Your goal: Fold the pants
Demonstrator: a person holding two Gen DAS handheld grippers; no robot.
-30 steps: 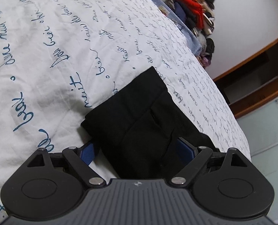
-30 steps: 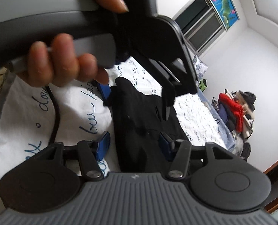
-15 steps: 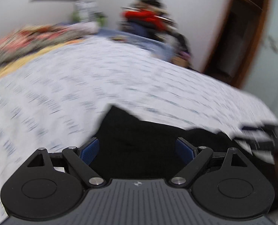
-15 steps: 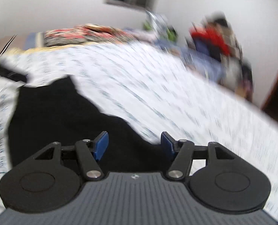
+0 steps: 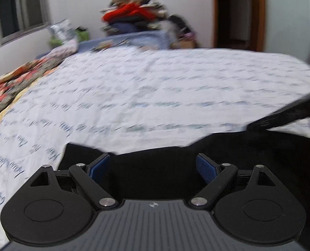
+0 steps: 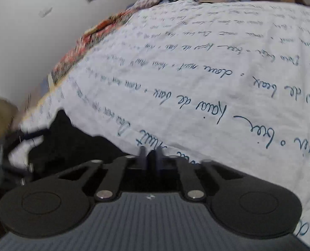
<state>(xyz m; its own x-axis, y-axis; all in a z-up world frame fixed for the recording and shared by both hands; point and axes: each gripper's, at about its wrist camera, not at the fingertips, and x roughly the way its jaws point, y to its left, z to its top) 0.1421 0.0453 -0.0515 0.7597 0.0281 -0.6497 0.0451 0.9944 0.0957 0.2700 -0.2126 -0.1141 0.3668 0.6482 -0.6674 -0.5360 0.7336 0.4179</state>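
Black pants lie at the bedspread's near edge, between the left gripper's wide-spread fingers. The right gripper is pinched closed at the pants' edge; whether it holds cloth is unclear. A clothes pile stands beyond the far edge.

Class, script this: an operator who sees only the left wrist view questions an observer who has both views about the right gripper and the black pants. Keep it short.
Operator: My left gripper is open over the black pants. Is the right gripper shut?
Observer: Yes. The right gripper has its fingers pressed together at the pants' edge. I cannot tell whether cloth is pinched.
Operator: What lies ahead of it?
Observer: Only the white printed bedsheet; the black cloth runs off to its left.
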